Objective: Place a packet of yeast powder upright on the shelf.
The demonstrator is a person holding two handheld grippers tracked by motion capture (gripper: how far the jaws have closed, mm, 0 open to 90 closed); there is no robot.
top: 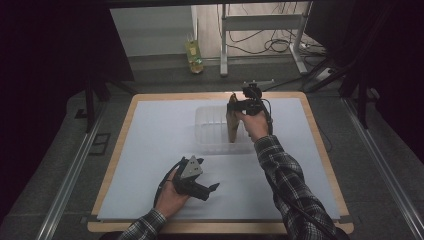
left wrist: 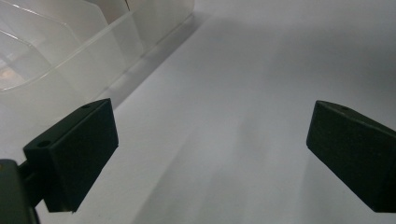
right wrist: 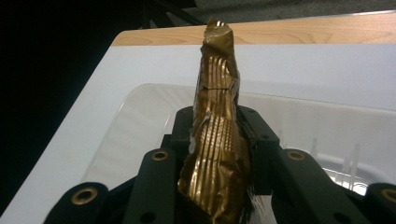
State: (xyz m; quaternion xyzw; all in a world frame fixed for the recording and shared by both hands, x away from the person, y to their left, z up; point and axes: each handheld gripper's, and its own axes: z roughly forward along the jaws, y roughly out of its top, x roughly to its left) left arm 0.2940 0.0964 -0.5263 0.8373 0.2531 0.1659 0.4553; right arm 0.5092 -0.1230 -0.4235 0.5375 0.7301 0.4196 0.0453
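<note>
While the left gripper [top: 197,181] rests low on the white surface [top: 150,150] near the person's edge, held in the left hand [top: 172,197], its fingers [left wrist: 77,154] stand wide apart with nothing between them; its own view looks across bare white sheet toward the wall of a clear plastic bin [left wrist: 70,60] off to one side. Farther out, the right gripper [top: 240,106] is raised over that bin [top: 212,131], gripped by the right hand [top: 256,125] whose plaid sleeve [top: 287,180] reaches up from the bottom of the high view. Its fingers [right wrist: 254,135] are clamped on a gold foil packet [right wrist: 215,140] (crinkled and ribbed, with a torn-looking top), which stands roughly upright between them and, seen from above [top: 232,122], hangs down into the right part of the bin; whether its lower end touches the bin floor cannot be told. Thin clear dividers [right wrist: 348,161] show inside the bin. Beyond the wooden edge of the surface [right wrist: 303,35], a yellowish bottle [top: 194,56] stands on the floor beside the metal legs of a frame [top: 223,42].
</note>
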